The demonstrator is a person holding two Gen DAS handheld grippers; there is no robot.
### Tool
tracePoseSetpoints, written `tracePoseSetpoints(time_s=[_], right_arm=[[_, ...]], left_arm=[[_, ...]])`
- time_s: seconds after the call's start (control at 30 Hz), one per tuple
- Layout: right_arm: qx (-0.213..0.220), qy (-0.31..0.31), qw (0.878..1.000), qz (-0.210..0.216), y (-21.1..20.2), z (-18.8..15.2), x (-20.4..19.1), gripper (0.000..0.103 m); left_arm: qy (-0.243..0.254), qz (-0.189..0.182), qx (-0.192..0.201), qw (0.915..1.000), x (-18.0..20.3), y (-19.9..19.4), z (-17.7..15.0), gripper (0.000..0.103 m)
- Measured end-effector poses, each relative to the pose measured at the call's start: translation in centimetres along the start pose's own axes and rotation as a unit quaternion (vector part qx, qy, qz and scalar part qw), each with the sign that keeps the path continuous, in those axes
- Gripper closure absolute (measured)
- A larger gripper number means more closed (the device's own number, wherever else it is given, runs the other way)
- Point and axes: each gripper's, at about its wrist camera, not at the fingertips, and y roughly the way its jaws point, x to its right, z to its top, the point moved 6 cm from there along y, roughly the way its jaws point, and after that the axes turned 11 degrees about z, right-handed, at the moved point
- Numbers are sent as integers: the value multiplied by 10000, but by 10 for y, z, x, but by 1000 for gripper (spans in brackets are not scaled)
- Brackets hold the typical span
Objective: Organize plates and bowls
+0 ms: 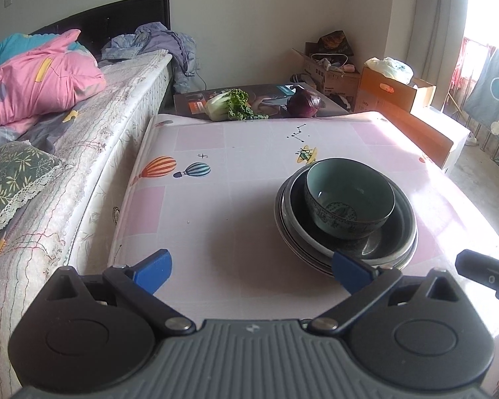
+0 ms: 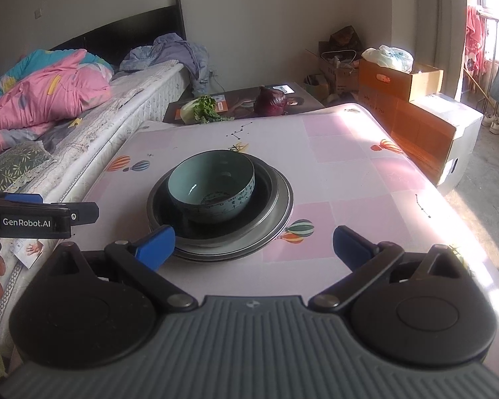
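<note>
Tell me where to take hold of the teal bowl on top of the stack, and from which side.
Grip the teal bowl by its rim, one finger inside and one outside. It stands upright and open, nested in the stacked plates, so its lower wall is partly hidden. The right tongs stand open; probably come in from above at the near rim, which is the closest bare edge.

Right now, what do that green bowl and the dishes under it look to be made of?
The green bowl looks like glazed ceramic: glossy celadon inside, printed dark patterns outside. The dish right under it seems to be metal, probably stainless steel, given its grey mirror-like sheen. The bottom plate, whitish with a thin dark rim line, is likely ceramic.
</note>
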Motion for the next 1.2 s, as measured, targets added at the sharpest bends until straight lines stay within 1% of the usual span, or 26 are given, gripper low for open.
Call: tracePoseSetpoints(time_s=[0.2, 0.3, 0.57, 0.77, 1.2], right_arm=[[-242, 264, 9993, 121, 14, 2, 1, 1], [-285, 321, 9990, 133, 19, 1, 1, 1], [-482, 169, 9987, 23, 30, -3, -4, 1], [-598, 250, 9979, -8, 37, -8, -4, 1], [-561, 212, 9982, 3, 33, -5, -7, 1]], left_arm=[[9, 25, -464, 9989, 0, 14, -11, 0], [26, 75, -556, 9984, 0, 17, -14, 0], [45, 157, -542, 9984, 0, 15, -12, 0], [43, 168, -556, 9983, 0, 14, -11, 0], [45, 136, -582, 9982, 0, 13, -12, 0]])
